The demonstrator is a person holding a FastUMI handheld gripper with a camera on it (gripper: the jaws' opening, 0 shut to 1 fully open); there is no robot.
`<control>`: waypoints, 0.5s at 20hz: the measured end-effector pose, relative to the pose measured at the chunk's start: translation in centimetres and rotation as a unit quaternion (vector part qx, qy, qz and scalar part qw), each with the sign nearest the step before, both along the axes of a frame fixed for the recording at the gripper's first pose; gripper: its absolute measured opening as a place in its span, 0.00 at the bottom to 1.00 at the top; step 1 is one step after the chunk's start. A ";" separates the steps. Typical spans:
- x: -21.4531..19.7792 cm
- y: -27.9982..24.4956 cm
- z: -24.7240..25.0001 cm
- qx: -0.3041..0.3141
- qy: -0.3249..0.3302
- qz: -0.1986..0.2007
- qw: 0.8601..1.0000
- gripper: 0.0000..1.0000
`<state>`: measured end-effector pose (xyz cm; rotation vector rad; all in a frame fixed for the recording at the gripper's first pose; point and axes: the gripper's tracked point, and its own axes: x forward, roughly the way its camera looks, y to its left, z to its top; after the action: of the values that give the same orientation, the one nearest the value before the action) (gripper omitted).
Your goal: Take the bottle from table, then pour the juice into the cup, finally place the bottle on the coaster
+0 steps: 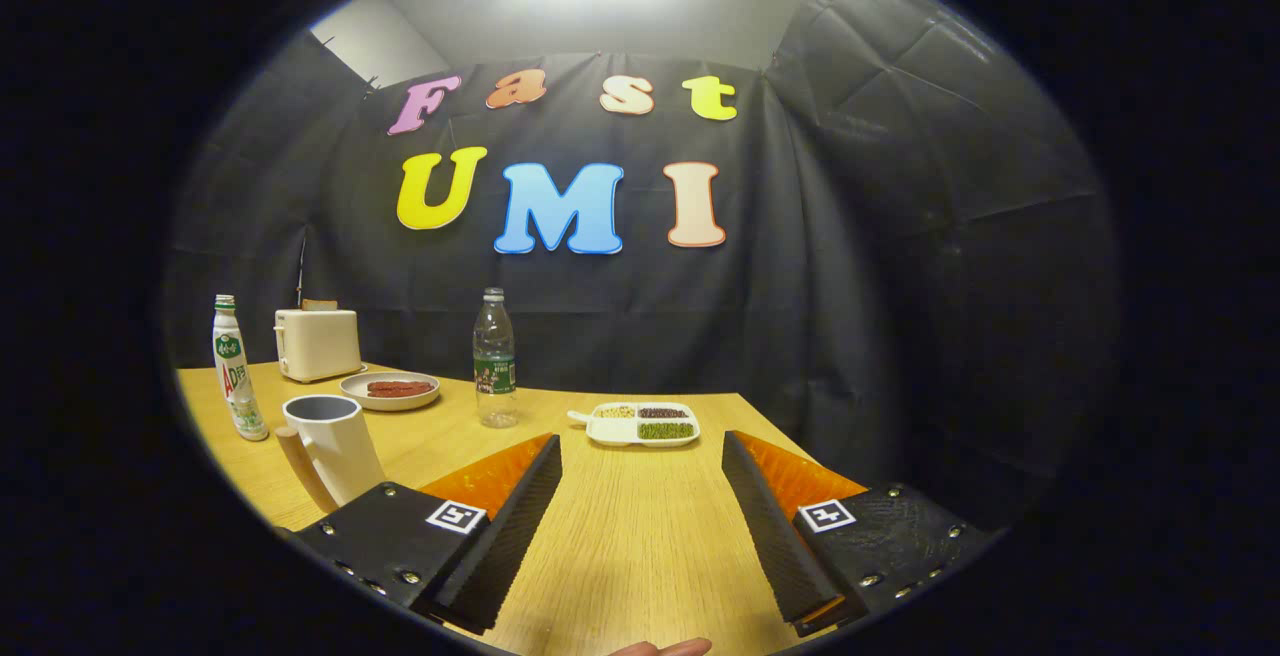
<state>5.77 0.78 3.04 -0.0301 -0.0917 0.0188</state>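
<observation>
Gripper (640, 506) fingers stand wide apart above the wooden table (640, 536), released and grasping nothing, with bare tabletop between them. Two bottles stand upright on the table: a clear plastic bottle (494, 361) with a green label, ahead of the left finger (500, 536) and well beyond its tip, and a white bottle (237, 371) with a green cap at the far left. One white cup (335, 446) with a wooden handle stands just beside the left finger's outer side, near the white bottle and between it and the finger. One round plate (390, 391) holding something reddish-brown lies beyond the cup, to the left of the clear bottle. One cream toaster (317, 343) sits behind that plate, against the black booth wall. One white divided tray (632, 425) with four compartments of differently coloured grains lies ahead of the fingers, roughly between their lines, to the right of the clear bottle. A fingertip (665, 648) of a person's hand peeks below the fingers.
</observation>
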 end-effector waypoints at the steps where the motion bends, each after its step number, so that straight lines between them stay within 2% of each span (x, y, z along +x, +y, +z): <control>1: 0.0 0.5 0.0 -0.005 0.000 0.003 1.000 0.98; 2: 0.6 0.2 0.4 -0.018 0.004 -0.010 1.000 0.98; 4: 0.9 1.3 2.0 -0.021 -0.004 -0.004 1.000 0.98; 6: 0.8 2.5 4.0 -0.016 0.000 -0.017 1.000 0.98; 10: -0.7 7.6 5.2 0.001 0.026 -0.037 0.999 0.98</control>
<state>5.04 8.35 8.25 -0.0304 -0.0386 -0.0544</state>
